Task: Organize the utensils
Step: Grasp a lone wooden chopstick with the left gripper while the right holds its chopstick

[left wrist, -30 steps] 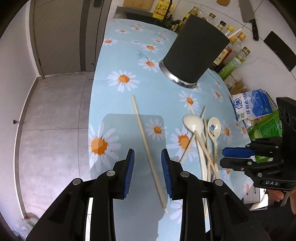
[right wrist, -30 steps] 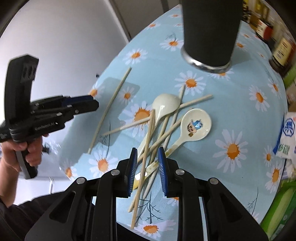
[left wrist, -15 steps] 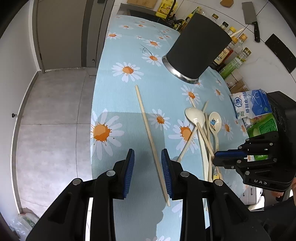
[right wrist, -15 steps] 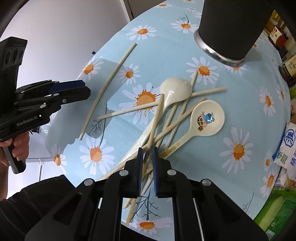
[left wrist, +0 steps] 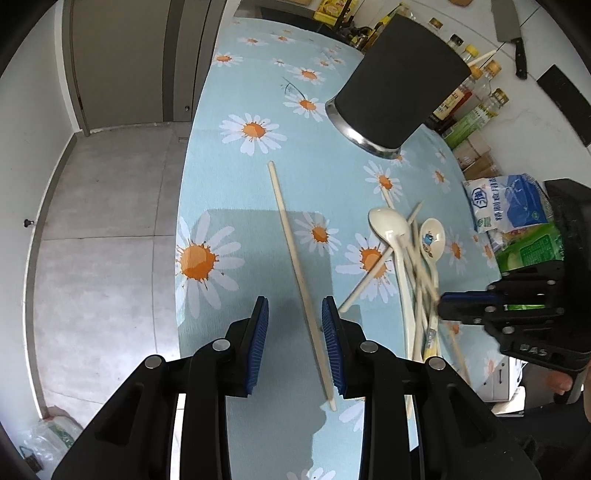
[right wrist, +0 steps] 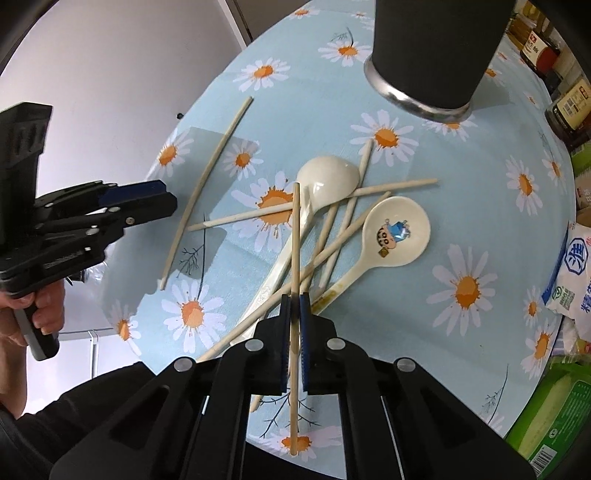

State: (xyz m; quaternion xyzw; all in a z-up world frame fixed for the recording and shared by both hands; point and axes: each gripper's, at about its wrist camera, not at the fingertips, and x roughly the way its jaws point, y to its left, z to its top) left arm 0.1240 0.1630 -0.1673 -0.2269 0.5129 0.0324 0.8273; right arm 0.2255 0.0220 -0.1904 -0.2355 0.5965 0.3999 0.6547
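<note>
My right gripper (right wrist: 294, 308) is shut on one wooden chopstick (right wrist: 294, 240), which stands out of a heap of several chopsticks and two cream spoons, one plain (right wrist: 328, 177) and one with a cartoon print (right wrist: 397, 236). The heap lies on the daisy tablecloth (right wrist: 480, 206). A black cylindrical holder (right wrist: 436, 44) stands upright beyond it. My left gripper (left wrist: 294, 326) hangs open over a lone chopstick (left wrist: 291, 251). That stick runs between the pads near the right one and is not pinched. The right gripper (left wrist: 441, 306) shows at the right of the left wrist view.
Sauce bottles (left wrist: 476, 96) line the wall behind the holder (left wrist: 399, 96), with a knife (left wrist: 509, 33) hanging above. A blue-white bag (left wrist: 509, 206) and a green pack (left wrist: 532, 247) lie at the table's right. The table's left edge drops to grey floor (left wrist: 103, 221).
My right gripper has closed from partly open onto a chopstick in the heap, and that stick now sits raised above the others. The left gripper stayed open over the lone chopstick.
</note>
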